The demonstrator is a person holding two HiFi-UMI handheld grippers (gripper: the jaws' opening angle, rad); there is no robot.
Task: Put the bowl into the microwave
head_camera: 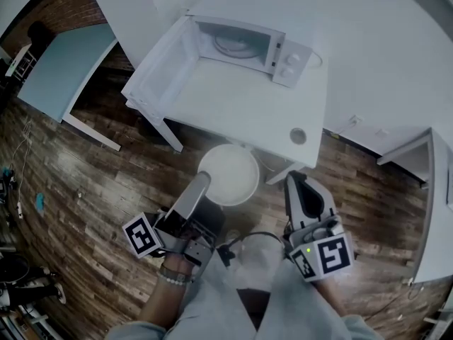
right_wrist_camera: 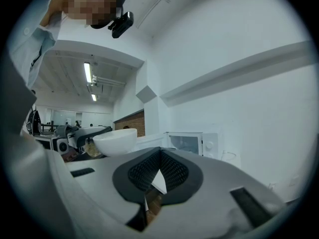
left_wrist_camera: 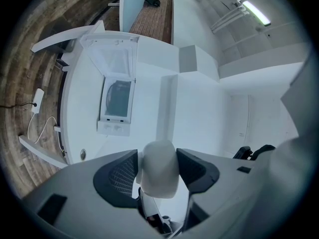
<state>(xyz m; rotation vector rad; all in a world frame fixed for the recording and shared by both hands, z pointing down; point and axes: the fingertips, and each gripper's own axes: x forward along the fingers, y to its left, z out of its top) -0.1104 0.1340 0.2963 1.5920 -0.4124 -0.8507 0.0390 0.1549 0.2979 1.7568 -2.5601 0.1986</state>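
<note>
One carry was in hand: the left gripper (head_camera: 203,184) pinched the bowl (head_camera: 233,168), the right gripper (head_camera: 293,180) was pressed together empty, and next came lifting it into the open microwave (head_camera: 244,44).

- No word, brand or number can be read in any view.
- The marker cube (head_camera: 141,234) on the left gripper (head_camera: 203,180), and the one on the right gripper (head_camera: 293,178), carry only black-and-white square patterns, not letters.
- The microwave (head_camera: 244,44) panel shows two knobs (head_camera: 289,64); any print there is too small to read.
</note>
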